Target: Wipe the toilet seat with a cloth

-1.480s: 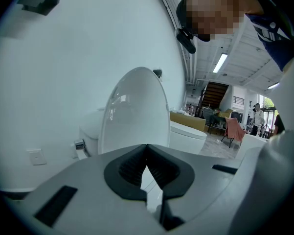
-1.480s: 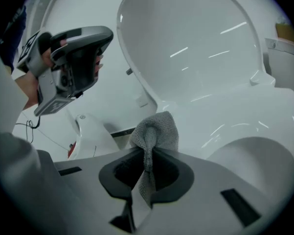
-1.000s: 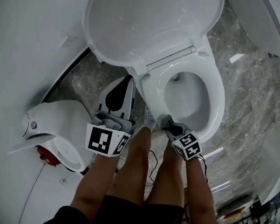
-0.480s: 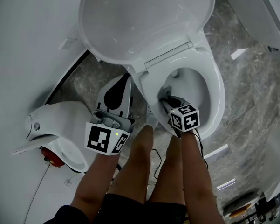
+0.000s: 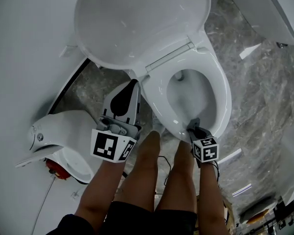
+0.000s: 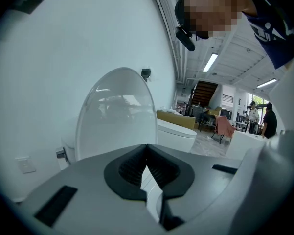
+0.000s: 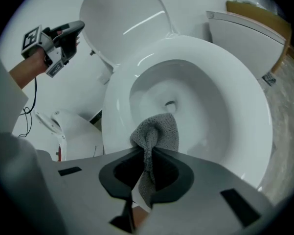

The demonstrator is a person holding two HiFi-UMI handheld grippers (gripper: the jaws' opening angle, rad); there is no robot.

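The raised lid point(image 5: 137, 23) stands up behind the toilet seat point(image 5: 224, 97), which lies down on the bowl, its white ring bare and glossy all round.

The left gripper point(image 5: 134, 85) hangs off the seat's left side, over the grey marble floor point(image 5: 264, 77). Its jaws are together with nothing between them, and it has not moved over the last second.

The right gripper point(image 5: 192, 126) is the one working. Half a second ago it was up on the seat's left side, about halfway towards the hinge. Now it has come back down to the seat's front edge, close to where it was a second ago. Its jaws are clamped on a grey knitted cloth point(image 7: 160, 129), whose free fold sticks out past the tips, over the seat's inner front edge and the bowl.

That reads as one stroke up the left side and back. The seat's right side and the part by the hinge probably still need wiping.
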